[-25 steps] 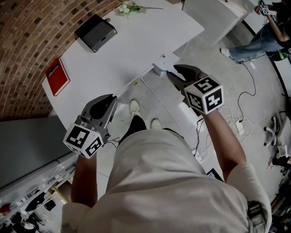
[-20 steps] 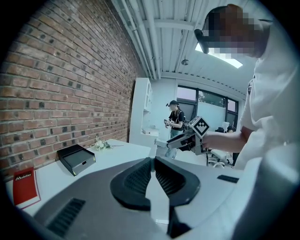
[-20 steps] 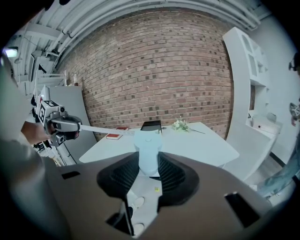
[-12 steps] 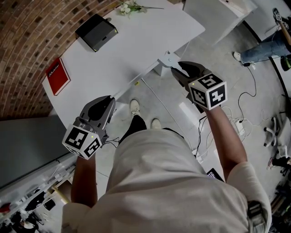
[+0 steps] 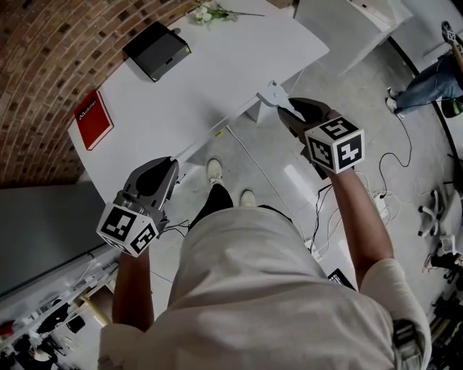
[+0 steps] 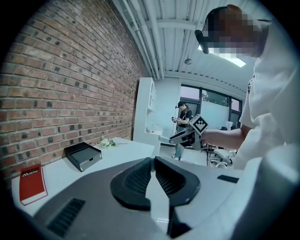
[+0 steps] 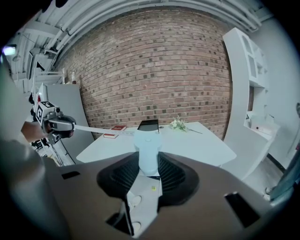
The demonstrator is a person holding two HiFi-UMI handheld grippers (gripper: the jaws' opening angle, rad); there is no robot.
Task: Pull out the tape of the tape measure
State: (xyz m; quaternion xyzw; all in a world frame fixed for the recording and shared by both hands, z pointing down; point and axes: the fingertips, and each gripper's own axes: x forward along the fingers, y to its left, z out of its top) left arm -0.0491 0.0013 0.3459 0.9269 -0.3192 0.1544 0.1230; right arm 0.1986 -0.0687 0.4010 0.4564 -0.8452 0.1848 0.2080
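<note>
My right gripper (image 5: 286,110) is shut on the pale tape measure case (image 5: 272,94), off the white table's (image 5: 217,65) near right corner. In the right gripper view the case (image 7: 148,152) stands upright between the pads. Its tape (image 7: 98,130) runs left to the other gripper (image 7: 58,124). From the head view the tape (image 5: 221,130) is a thin line along the table's front edge. It ends at my left gripper (image 5: 173,163), which is shut on the tape's end. In the left gripper view the jaws (image 6: 152,160) meet at their tips, and the tape there is hard to make out.
On the table lie a black box (image 5: 156,49), a red book (image 5: 92,119) and a sprig of flowers (image 5: 210,11). A brick wall is behind it and a white shelf unit (image 5: 347,22) to the right. Cables (image 5: 376,202) trail on the floor. Another person (image 5: 427,69) stands far right.
My right gripper has moved right and away with the case, so more tape is out. The left gripper has drifted slightly left and toward me, still gripping the tape's end.
</note>
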